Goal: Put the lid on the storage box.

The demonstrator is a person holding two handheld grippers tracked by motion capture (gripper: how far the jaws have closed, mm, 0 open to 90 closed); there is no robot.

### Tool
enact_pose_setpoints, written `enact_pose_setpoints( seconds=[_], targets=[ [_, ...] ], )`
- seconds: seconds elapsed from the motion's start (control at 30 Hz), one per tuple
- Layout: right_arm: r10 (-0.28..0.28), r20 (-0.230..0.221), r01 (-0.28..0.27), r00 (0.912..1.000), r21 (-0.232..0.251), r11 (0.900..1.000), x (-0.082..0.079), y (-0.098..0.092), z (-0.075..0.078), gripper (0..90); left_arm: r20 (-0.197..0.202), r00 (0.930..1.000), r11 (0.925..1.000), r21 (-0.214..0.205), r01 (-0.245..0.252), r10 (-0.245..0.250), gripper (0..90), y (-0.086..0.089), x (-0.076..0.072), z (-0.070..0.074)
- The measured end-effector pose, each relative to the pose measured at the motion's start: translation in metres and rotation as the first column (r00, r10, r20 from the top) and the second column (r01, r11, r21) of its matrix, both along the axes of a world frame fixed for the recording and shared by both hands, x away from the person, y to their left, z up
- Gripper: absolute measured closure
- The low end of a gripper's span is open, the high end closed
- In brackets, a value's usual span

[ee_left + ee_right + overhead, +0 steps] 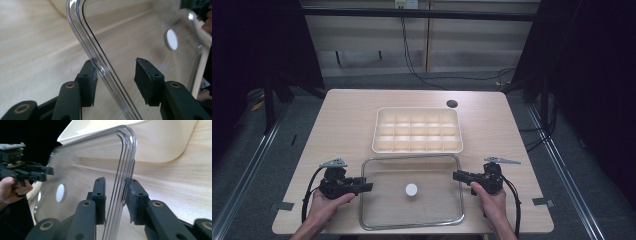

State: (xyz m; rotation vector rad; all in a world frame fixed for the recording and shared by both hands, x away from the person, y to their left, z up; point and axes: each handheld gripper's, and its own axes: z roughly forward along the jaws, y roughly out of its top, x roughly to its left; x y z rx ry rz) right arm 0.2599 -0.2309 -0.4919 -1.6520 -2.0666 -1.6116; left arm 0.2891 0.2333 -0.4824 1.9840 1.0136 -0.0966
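Clear lid (412, 210) rim — between both claws' jaws

The clear lid (105, 72) is cut off by the top, right and bottom edges in the left gripper view, and its far half there is smeared with blur around the white knob (172, 39). In the right gripper view the compartment tray (155, 142) is cropped at the top edge, and whether the right claw (115, 202) pads actually press the lid rim cannot be judged. In the high view the person's forearms are cut off at the bottom edge.
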Motion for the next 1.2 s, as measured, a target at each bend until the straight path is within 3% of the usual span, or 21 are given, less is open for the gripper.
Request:
enact_pose_setpoints(
  seconds=[0.13, 0.53, 0.7, 1.0, 1.13, 1.2],
  targets=[
    [0.001, -0.001, -0.001, 1.0000, 0.008, 1.0000, 0.000, -0.001, 0.001, 70.5, 0.013, 0.9999, 0.9998, -0.021, -0.006, 0.006, 56.6, 0.003, 0.000, 0.003],
    [-0.010, 0.031, 0.010, 0.9995, 0.001, 1.0000, -0.003, 0.003, 0.010, 69.9, 0.069, 0.9976, 0.9999, -0.013, -0.009, 0.010, 59.5, 0.005, -0.002, 0.016],
    [-0.027, 0.058, 0.026, 0.9980, 0.007, 0.9996, -0.006, 0.002, 0.017, 71.2, 0.088, 0.9961, 0.9985, -0.054, -0.006, 0.011, 64.3, 0.008, -0.004, 0.023],
    [-0.051, 0.103, 0.049, 0.9934, 0.025, 0.9985, -0.013, 0.000, 0.032, 73.5, 0.128, 0.9918, 0.9970, -0.077, 0.004, 0.006, 70.5, 0.010, -0.006, 0.036],
    [-0.061, 0.118, 0.058, 0.9912, 0.026, 0.9980, -0.015, -0.001, 0.037, 73.7, 0.136, 0.9903, 0.9933, -0.115, -0.010, 0.026, 73.0, 0.011, -0.010, 0.040],
    [-0.058, 0.126, 0.056, 0.9903, 0.015, 0.9983, -0.016, 0.000, 0.039, 73.6, 0.147, 0.9890, 0.9947, -0.103, -0.003, 0.018, 73.1, 0.011, -0.011, 0.043]
  ],
)
